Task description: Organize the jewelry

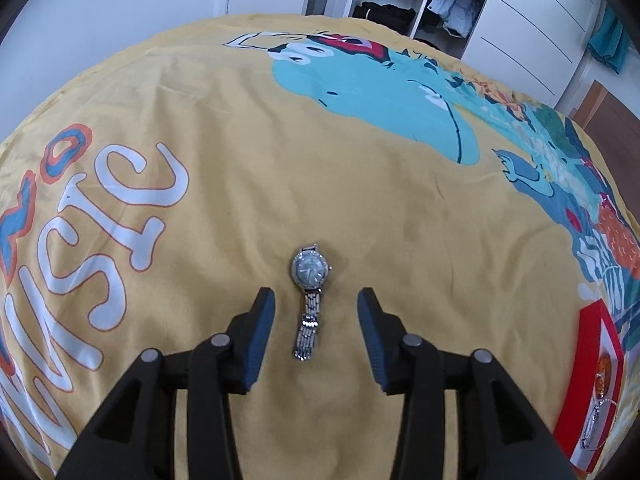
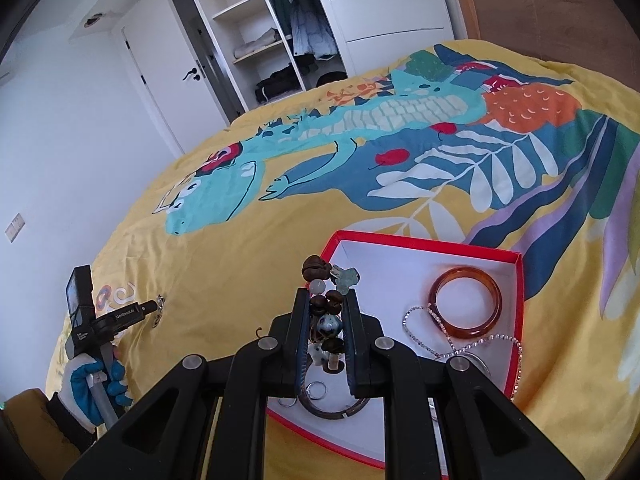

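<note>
A silver watch [image 1: 309,295] lies on the yellow bedspread [image 1: 240,184], its strap running between the fingers of my open left gripper [image 1: 316,300], which hovers just over it. The watch shows small in the right wrist view [image 2: 159,309], beside the left gripper [image 2: 150,306]. My right gripper [image 2: 327,295] is shut on a beaded bracelet [image 2: 326,304] of brown, white and green beads, held above the red box [image 2: 420,243]. The box holds an amber bangle [image 2: 465,305], a silver chain [image 2: 460,344] and rings [image 2: 316,390].
The red box also shows at the right edge of the left wrist view [image 1: 588,384]. A wardrobe [image 2: 288,28] and a door [image 2: 168,64] stand beyond the bed. A wooden headboard [image 2: 560,12] is at the far right.
</note>
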`<action>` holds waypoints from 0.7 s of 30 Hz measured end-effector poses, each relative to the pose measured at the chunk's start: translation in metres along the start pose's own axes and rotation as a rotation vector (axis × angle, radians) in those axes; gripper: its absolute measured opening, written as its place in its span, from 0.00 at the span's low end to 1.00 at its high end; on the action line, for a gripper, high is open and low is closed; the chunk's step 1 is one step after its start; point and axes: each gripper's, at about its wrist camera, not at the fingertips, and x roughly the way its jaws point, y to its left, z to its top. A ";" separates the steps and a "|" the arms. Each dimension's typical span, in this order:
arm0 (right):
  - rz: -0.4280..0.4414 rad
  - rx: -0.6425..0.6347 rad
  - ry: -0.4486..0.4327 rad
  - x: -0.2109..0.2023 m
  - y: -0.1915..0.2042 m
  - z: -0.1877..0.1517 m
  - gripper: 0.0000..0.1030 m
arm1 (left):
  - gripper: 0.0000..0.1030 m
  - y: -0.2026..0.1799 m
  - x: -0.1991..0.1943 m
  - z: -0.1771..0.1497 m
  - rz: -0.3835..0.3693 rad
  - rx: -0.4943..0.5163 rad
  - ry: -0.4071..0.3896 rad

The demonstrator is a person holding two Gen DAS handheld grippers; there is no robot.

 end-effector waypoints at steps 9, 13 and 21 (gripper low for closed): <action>0.003 0.005 0.018 0.015 -0.007 -0.003 0.15 | 0.24 0.007 0.029 0.004 0.045 -0.009 0.011; 0.001 0.009 0.019 0.015 -0.008 -0.004 0.15 | 0.12 0.010 0.023 0.005 0.039 -0.006 -0.006; -0.008 0.013 0.007 0.006 -0.011 -0.002 0.15 | 0.09 0.009 0.004 0.007 0.021 0.007 -0.035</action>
